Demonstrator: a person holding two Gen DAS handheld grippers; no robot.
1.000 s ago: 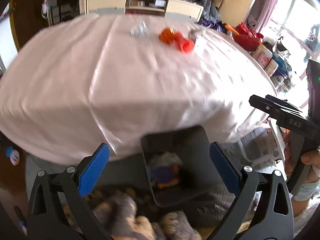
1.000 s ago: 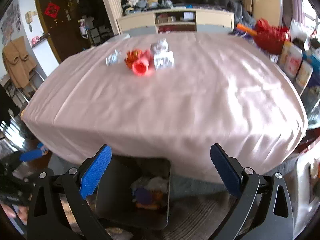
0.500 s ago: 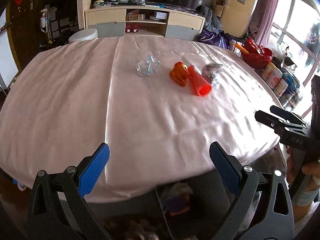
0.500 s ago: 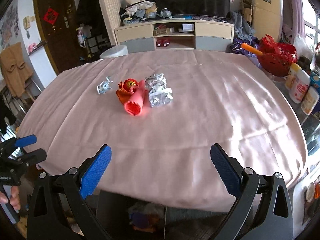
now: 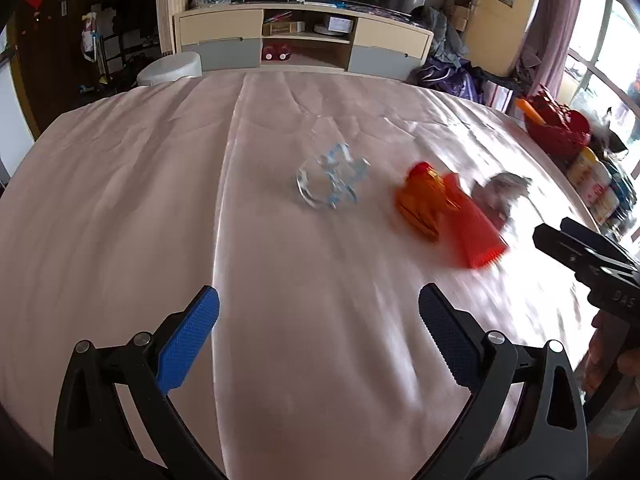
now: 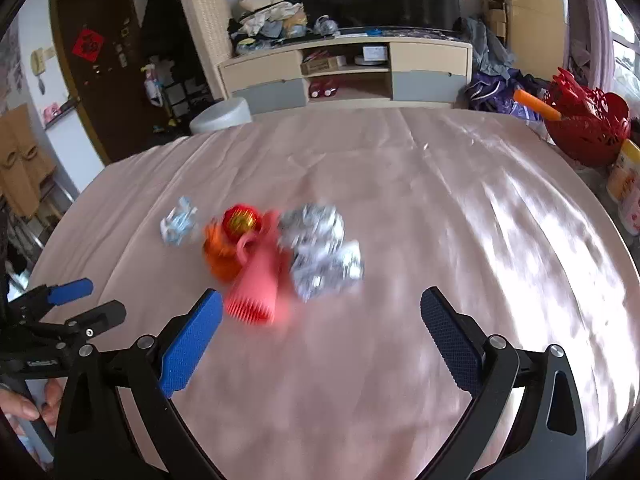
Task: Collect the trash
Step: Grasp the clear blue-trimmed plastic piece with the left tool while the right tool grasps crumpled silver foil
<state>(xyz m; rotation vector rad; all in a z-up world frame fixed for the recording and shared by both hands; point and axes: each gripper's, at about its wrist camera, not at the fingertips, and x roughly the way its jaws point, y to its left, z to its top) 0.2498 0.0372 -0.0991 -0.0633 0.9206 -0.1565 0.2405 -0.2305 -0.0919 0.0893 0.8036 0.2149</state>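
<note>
A cluster of trash lies mid-table on the pink cloth [image 5: 160,208]: a crumpled clear-and-blue plastic wrapper [image 5: 332,176] [image 6: 179,226], an orange crumpled wrapper [image 5: 422,200] [image 6: 228,244], a red ribbed paper cup on its side [image 5: 476,236] [image 6: 256,284], and crumpled silver foil [image 6: 320,248] [image 5: 504,192]. My left gripper [image 5: 318,334] is open, short of the plastic wrapper, nothing between its fingers. My right gripper [image 6: 320,336] is open too, just short of the cup and foil. Each gripper shows at the other view's edge.
A low TV cabinet [image 6: 344,68] stands behind the table with a white stool [image 6: 220,118] by it. A red basket [image 6: 584,120] and bottles [image 5: 592,184] sit off the table's right side. A hand [image 6: 24,404] holds the left gripper's handle.
Both grippers have risen from the dark bin below the table edge and moved forward over the cloth, closer to the trash. The bin has dropped out of view.
</note>
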